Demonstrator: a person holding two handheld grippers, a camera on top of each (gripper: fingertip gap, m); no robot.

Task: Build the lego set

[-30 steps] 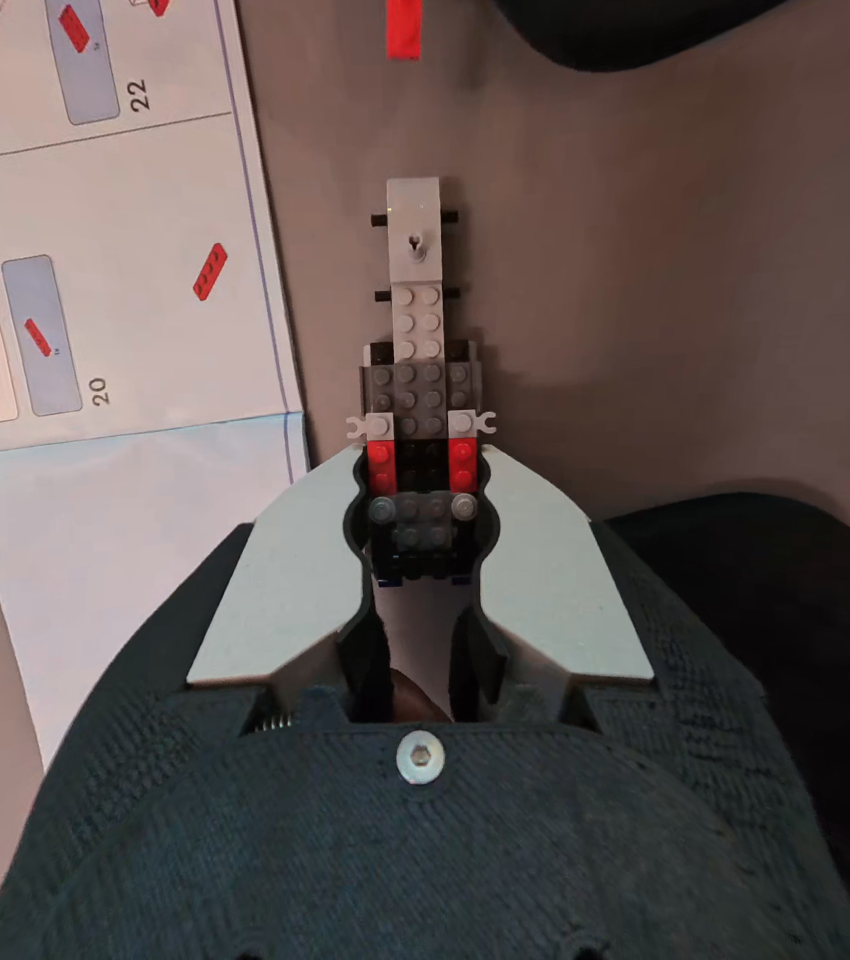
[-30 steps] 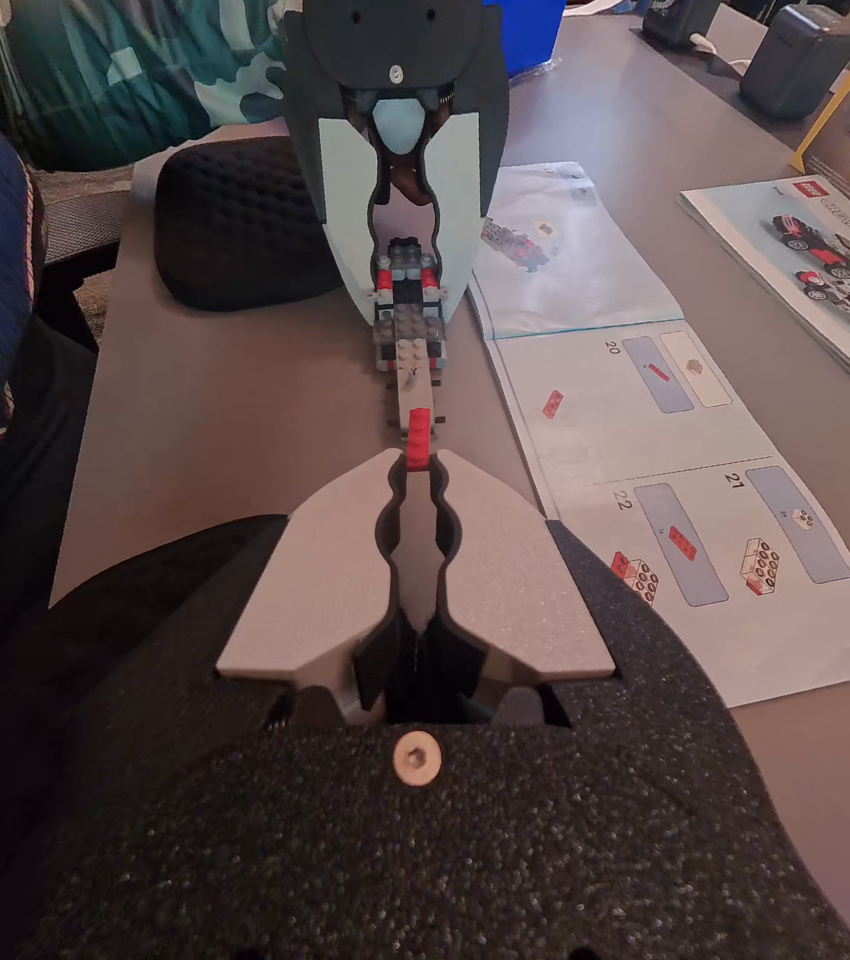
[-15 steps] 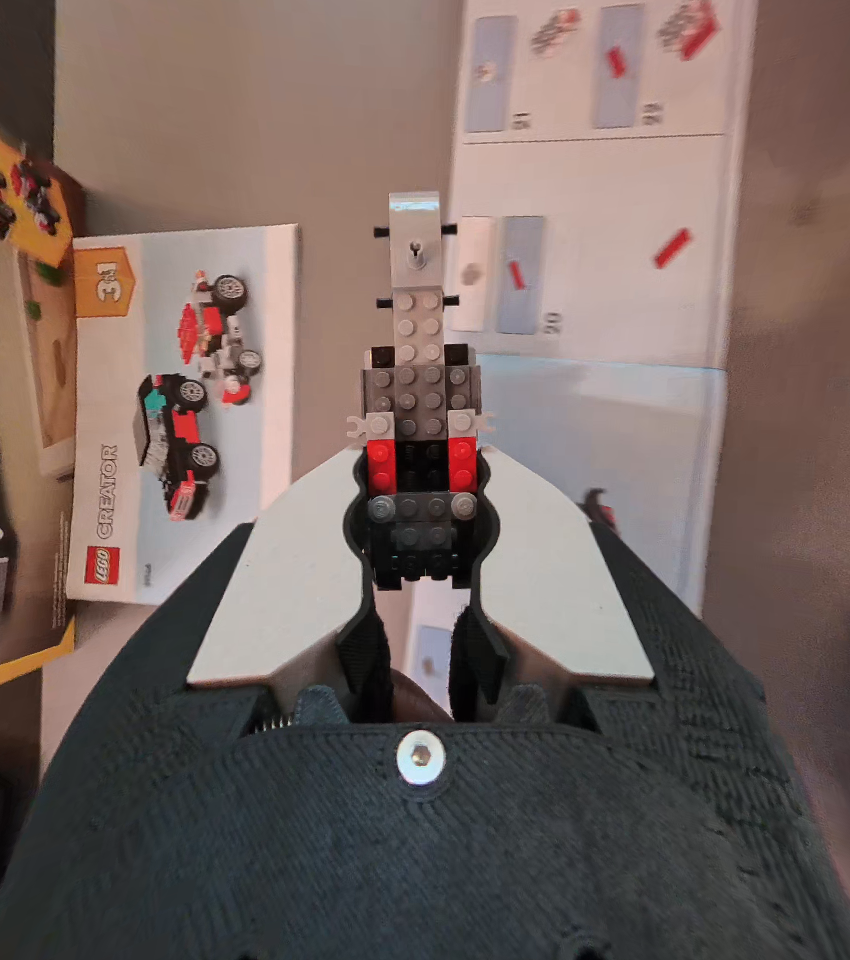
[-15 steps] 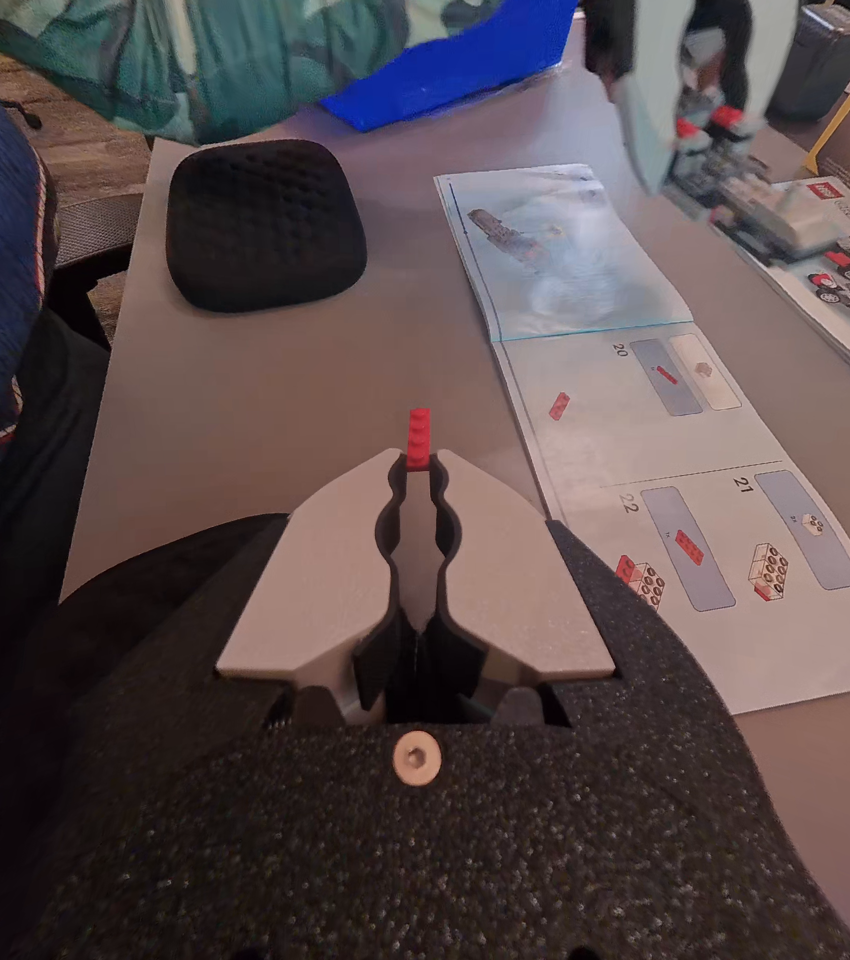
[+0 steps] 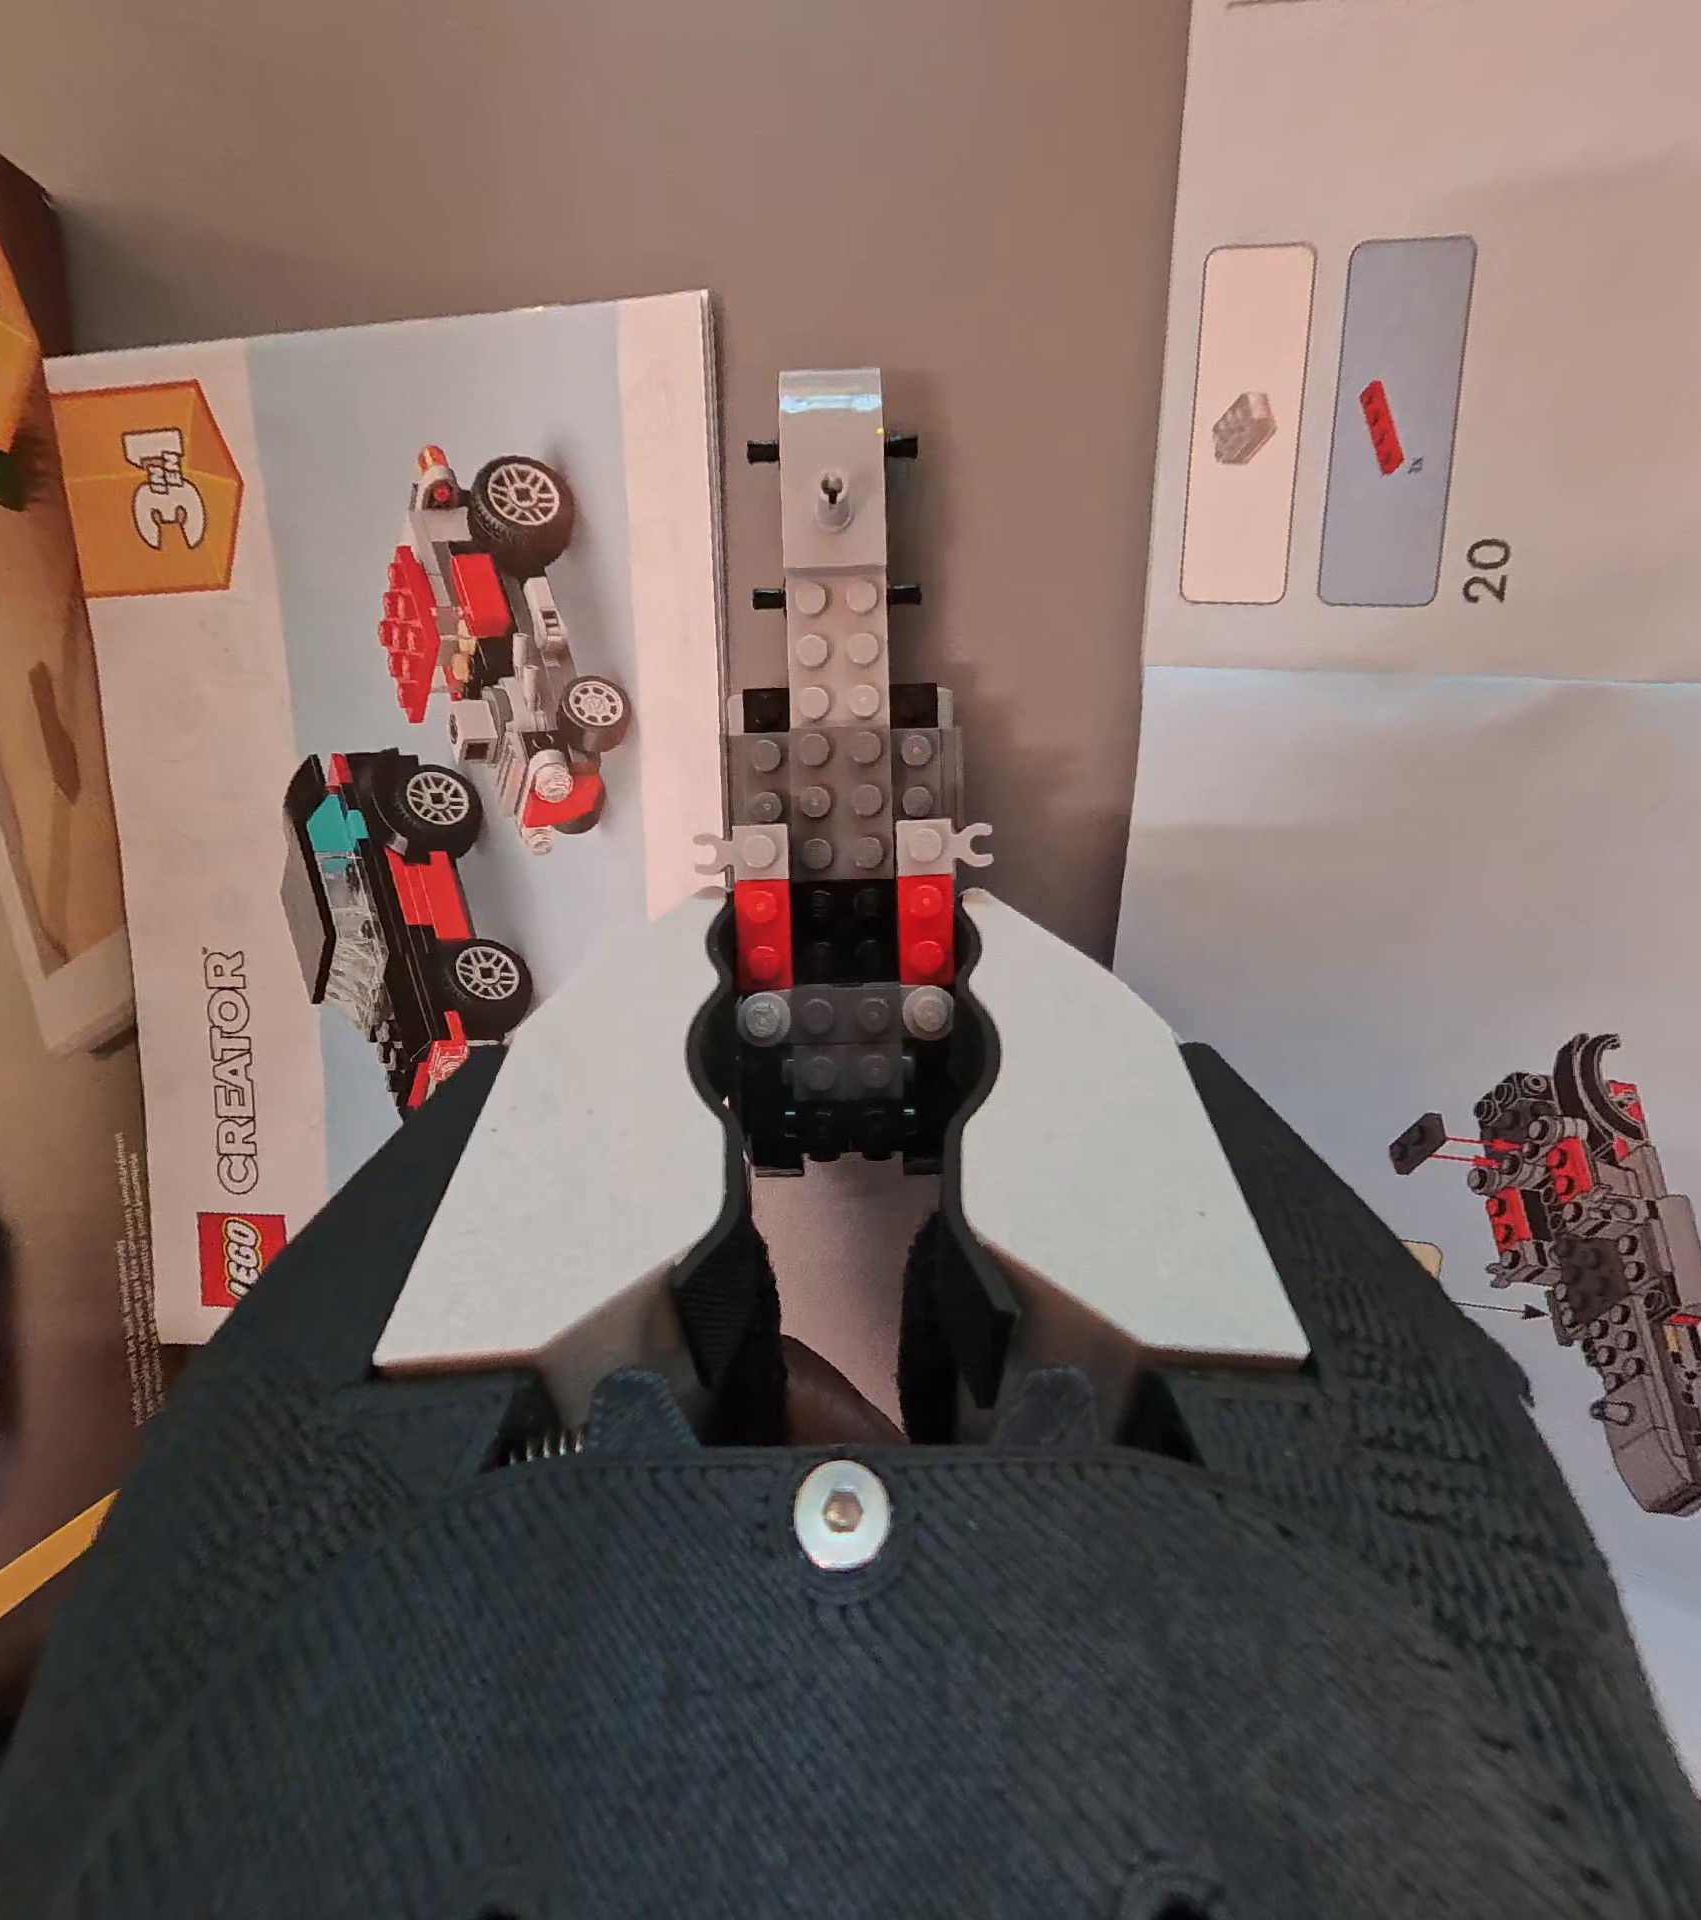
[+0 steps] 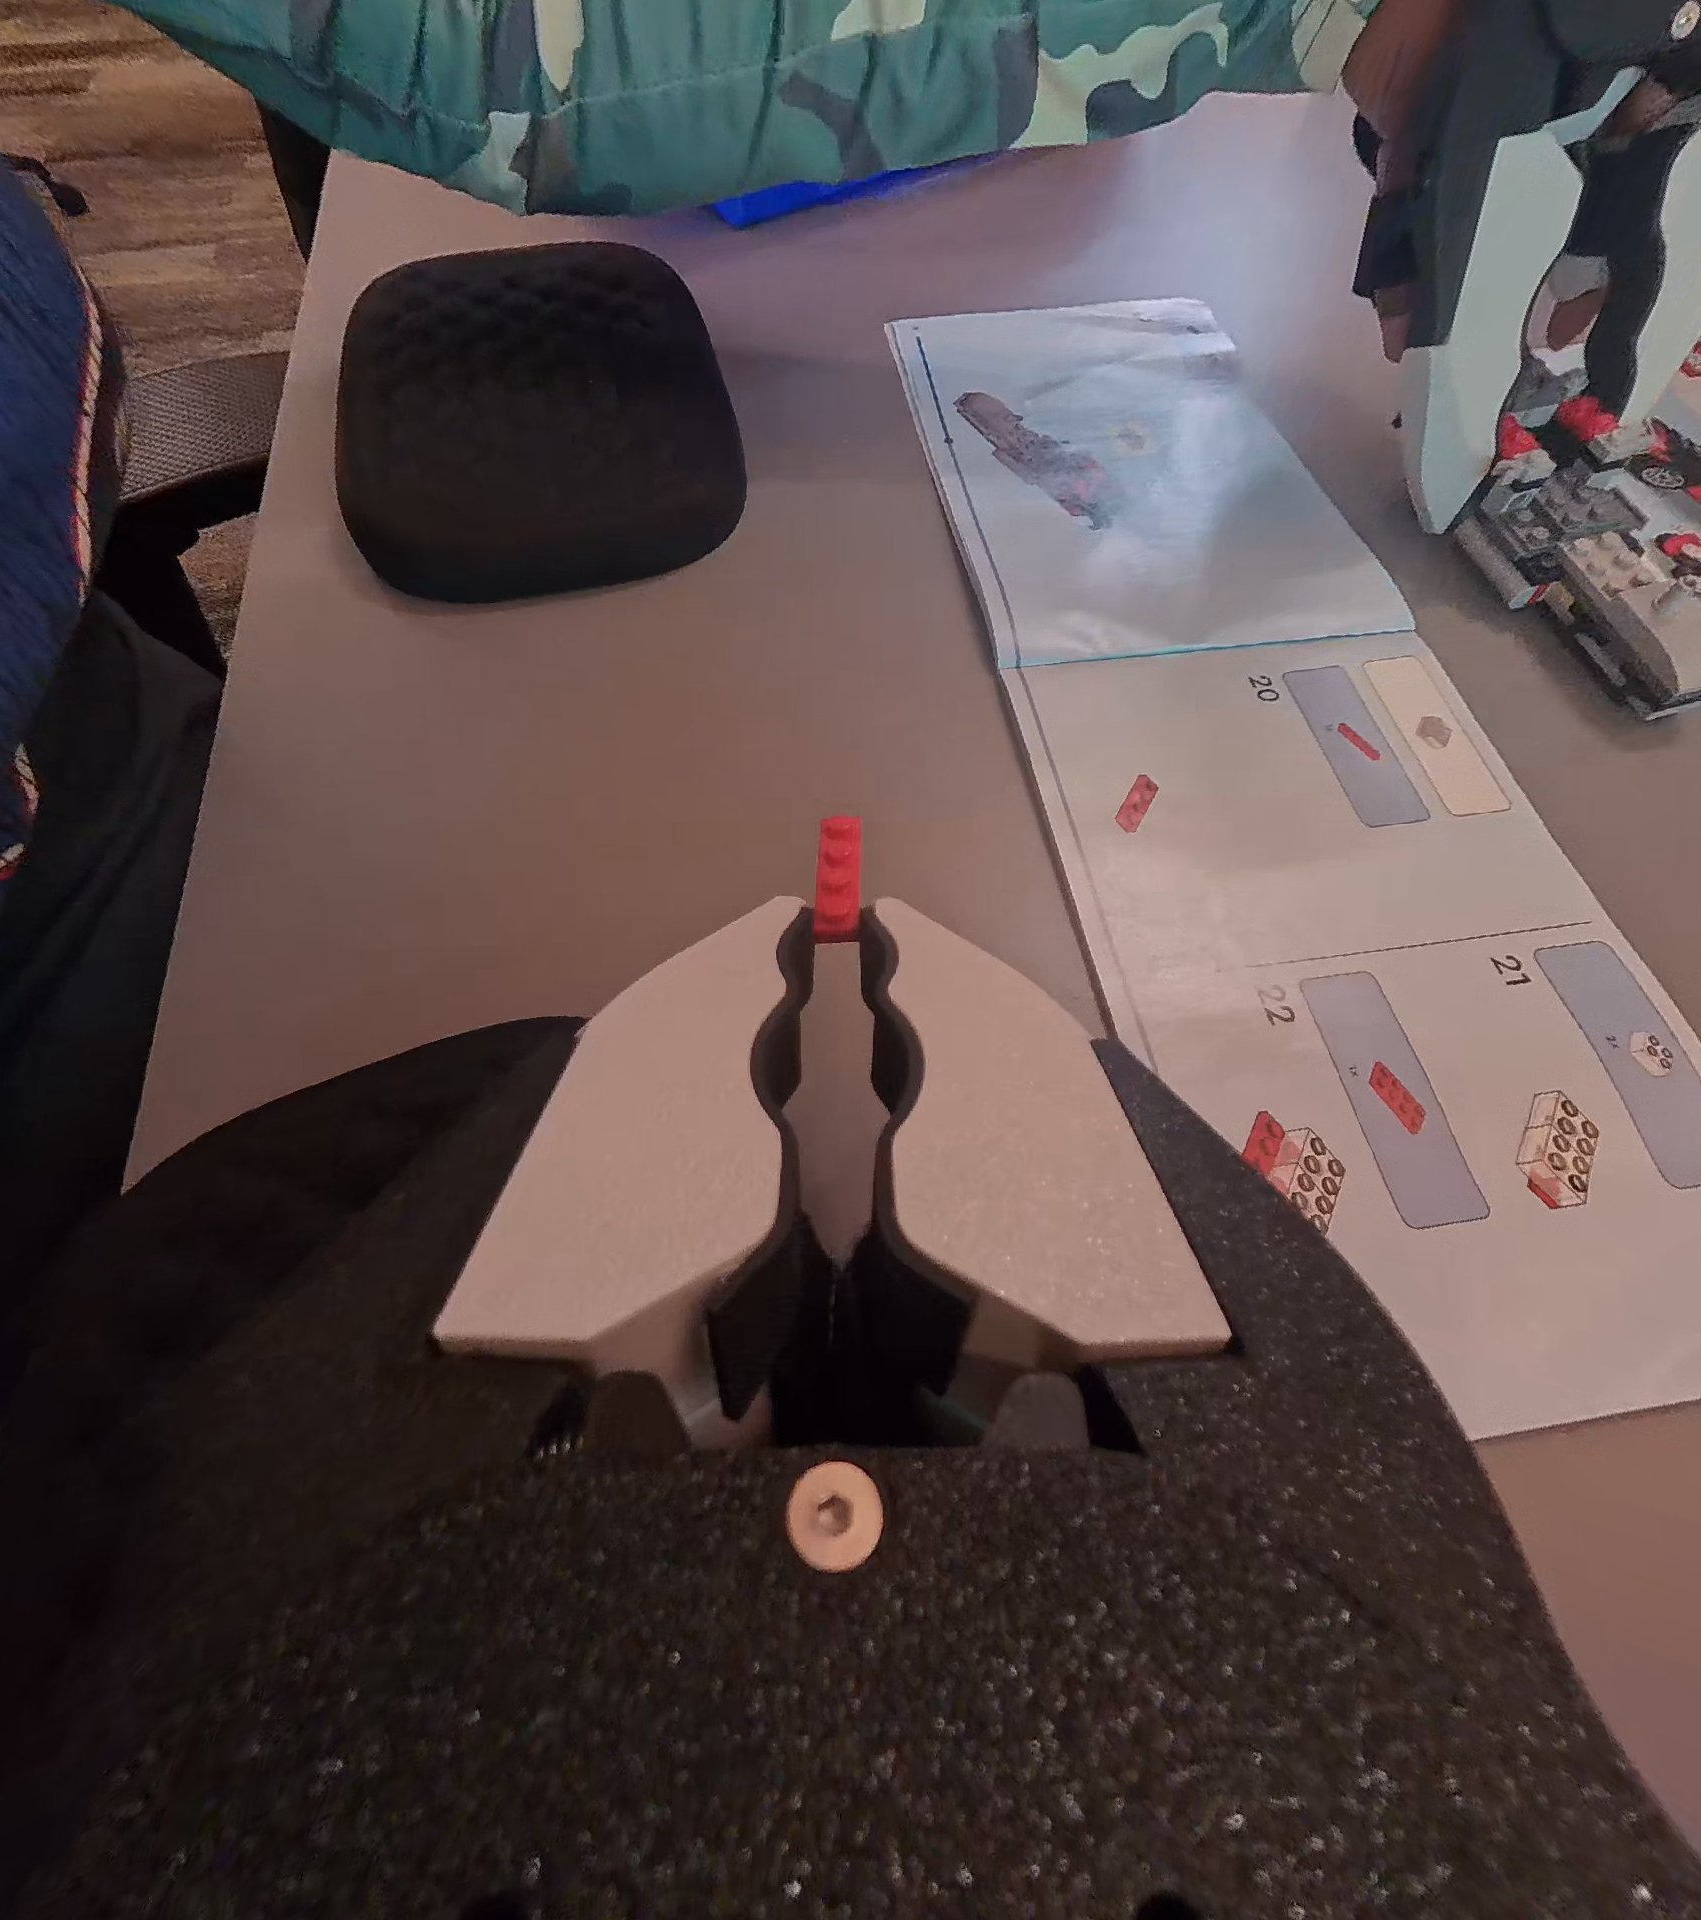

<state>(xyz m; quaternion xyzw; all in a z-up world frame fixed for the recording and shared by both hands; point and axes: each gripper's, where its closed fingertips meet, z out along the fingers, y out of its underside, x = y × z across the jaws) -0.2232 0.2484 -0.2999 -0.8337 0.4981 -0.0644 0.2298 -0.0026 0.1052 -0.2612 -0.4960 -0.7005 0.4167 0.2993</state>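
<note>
My left gripper [image 5: 844, 997] is clamped on the black rear end of the long grey, black and red brick chassis [image 5: 841, 790], held over the grey table [image 6: 565, 748] between the closed booklet with cars on its cover [image 5: 389, 790] and the open instruction sheet [image 6: 1345, 831]. My right gripper [image 6: 835, 925] hovers left of that sheet, tips pinching a small red studded plate [image 6: 838, 871] that sticks out forward. Black padded cushion [image 6: 534, 416] sits further left.
</note>
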